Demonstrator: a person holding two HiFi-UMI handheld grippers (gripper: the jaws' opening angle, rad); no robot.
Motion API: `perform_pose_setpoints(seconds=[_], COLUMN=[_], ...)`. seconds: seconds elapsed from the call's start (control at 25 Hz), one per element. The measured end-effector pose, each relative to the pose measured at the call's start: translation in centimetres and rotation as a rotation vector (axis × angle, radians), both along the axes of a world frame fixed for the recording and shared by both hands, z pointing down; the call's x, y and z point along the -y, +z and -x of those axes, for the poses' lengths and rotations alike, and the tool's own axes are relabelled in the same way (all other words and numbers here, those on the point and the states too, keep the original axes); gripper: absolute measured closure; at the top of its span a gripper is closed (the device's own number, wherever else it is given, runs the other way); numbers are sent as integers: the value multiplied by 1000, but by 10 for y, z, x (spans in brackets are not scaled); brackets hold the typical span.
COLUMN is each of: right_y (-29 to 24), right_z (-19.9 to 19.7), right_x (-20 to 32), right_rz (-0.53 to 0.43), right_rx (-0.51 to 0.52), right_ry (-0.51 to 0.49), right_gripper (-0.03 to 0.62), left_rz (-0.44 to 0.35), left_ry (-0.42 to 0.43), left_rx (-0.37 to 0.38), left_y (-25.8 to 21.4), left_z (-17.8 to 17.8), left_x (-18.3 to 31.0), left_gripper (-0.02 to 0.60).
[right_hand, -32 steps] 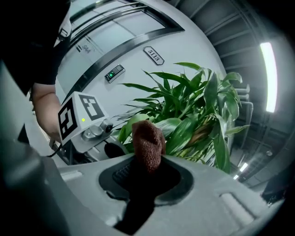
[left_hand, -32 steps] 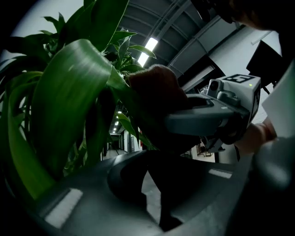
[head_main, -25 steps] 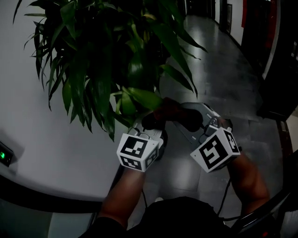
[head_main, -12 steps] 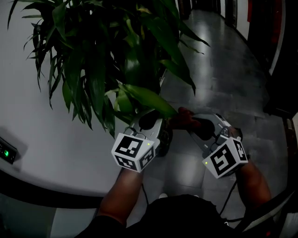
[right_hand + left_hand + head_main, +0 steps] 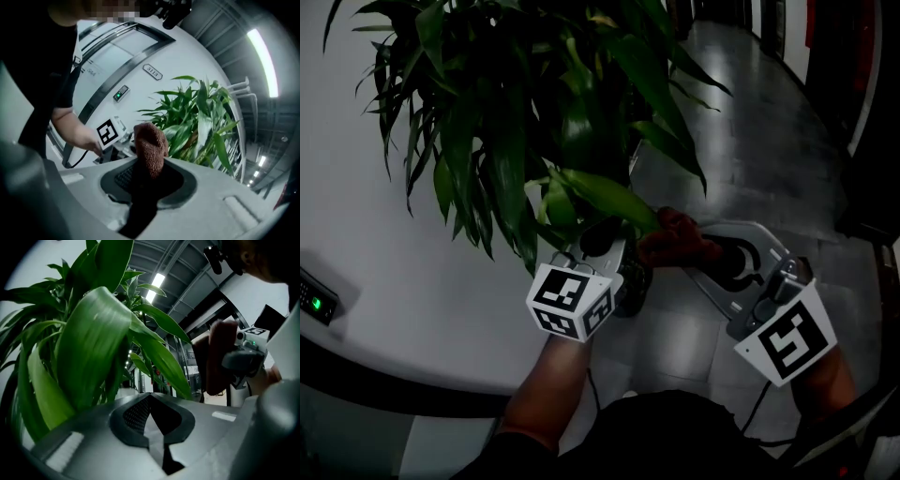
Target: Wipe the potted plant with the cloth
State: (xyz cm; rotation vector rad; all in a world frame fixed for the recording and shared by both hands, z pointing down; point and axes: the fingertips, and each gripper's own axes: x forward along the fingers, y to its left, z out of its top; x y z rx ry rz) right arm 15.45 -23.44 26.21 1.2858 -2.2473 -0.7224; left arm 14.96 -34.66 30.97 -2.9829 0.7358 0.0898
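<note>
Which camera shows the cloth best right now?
The right gripper view: the cloth sits close, clamped in the right gripper, weave visible. Head view shows a dark lump by a leaf; left gripper view, a dim shape.

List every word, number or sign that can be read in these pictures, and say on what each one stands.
"5113", read with some doubt: small oval plate on the white wall.
Pale print on the grey frame: too small to read.
White marker cubes: black square patterns only, no words.
</note>
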Motion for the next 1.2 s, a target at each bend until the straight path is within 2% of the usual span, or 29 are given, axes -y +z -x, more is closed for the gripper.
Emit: perform_pose_setpoints(seconds=[0.12, 0.24, 0.36, 0.52, 0.68, 0.84, 1.2], right_y=[-32, -56, -72, -75, -57, -37, 1], right_z=[22, 46, 67, 82, 80, 70, 45], right_x=[24, 45, 68, 97, 106, 101, 88], right_rz=[-86, -129, -153, -148, -105, -63, -36], right_rx=[63, 81, 51, -44, -117, -128, -170], right_ry=[-35, -67, -68, -67, -69, -50, 0], right_gripper=[533, 533, 533, 533, 533, 533, 533], left_rz=[1, 10, -3, -16, -15, 11, -10], left_ry=[-17, -34, -49, -57, -52, -43, -37], left_rx=[0, -13, -22, -34, -39, -54, -32], left_y=[-2, -6, -11, -16, -16, -14, -14], left_z=[3, 8, 13, 16, 15, 15, 11], left_x=[4, 9, 13, 13, 15, 15, 13], left_gripper=[563, 563, 565, 565, 563, 565, 565])
